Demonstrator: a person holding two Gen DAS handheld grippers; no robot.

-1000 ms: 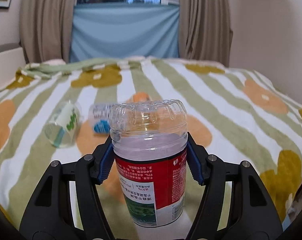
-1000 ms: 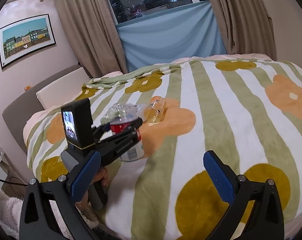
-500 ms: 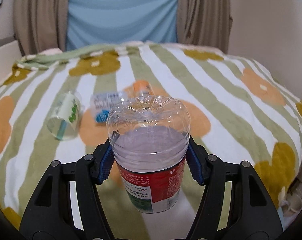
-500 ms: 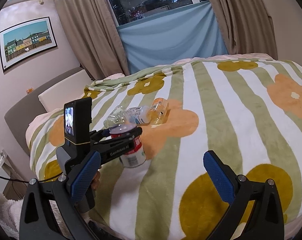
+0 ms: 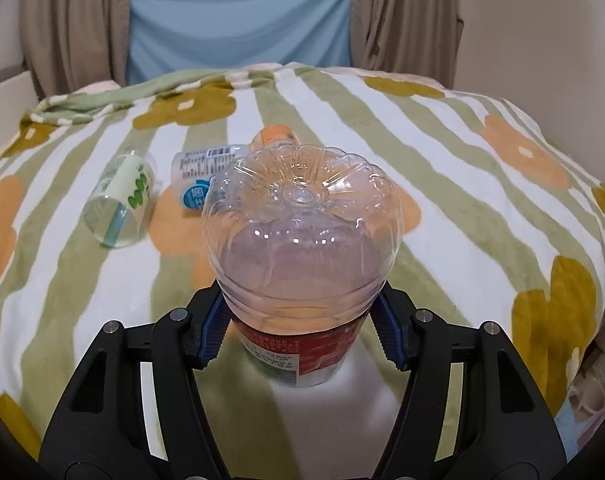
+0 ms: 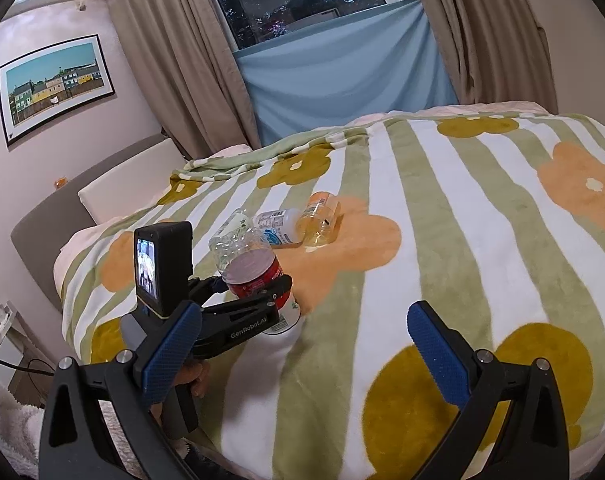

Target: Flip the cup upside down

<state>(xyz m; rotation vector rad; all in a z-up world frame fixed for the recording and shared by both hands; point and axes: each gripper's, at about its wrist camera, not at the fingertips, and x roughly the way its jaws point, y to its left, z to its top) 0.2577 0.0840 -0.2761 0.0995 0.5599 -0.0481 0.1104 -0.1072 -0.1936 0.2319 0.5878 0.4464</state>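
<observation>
A clear plastic cup with a red label is held base-up between the blue pads of my left gripper, which is shut on its labelled wall. Its open mouth points down, close over the striped blanket. The right wrist view shows the same cup leaning, its base tipped back toward the left gripper, with a hand on the handle below. My right gripper hovers open over the near edge of the bed, with nothing between its fingers.
Three other containers lie on their sides beyond the held cup: a green-printed cup, a white-and-blue labelled bottle and an orange one. Curtains and a window are behind the bed. A headboard is at the left.
The left gripper has pitched downward and moved forward over the bed, so the cup's base now tips toward its camera. The right gripper has stayed open and nearly still.
</observation>
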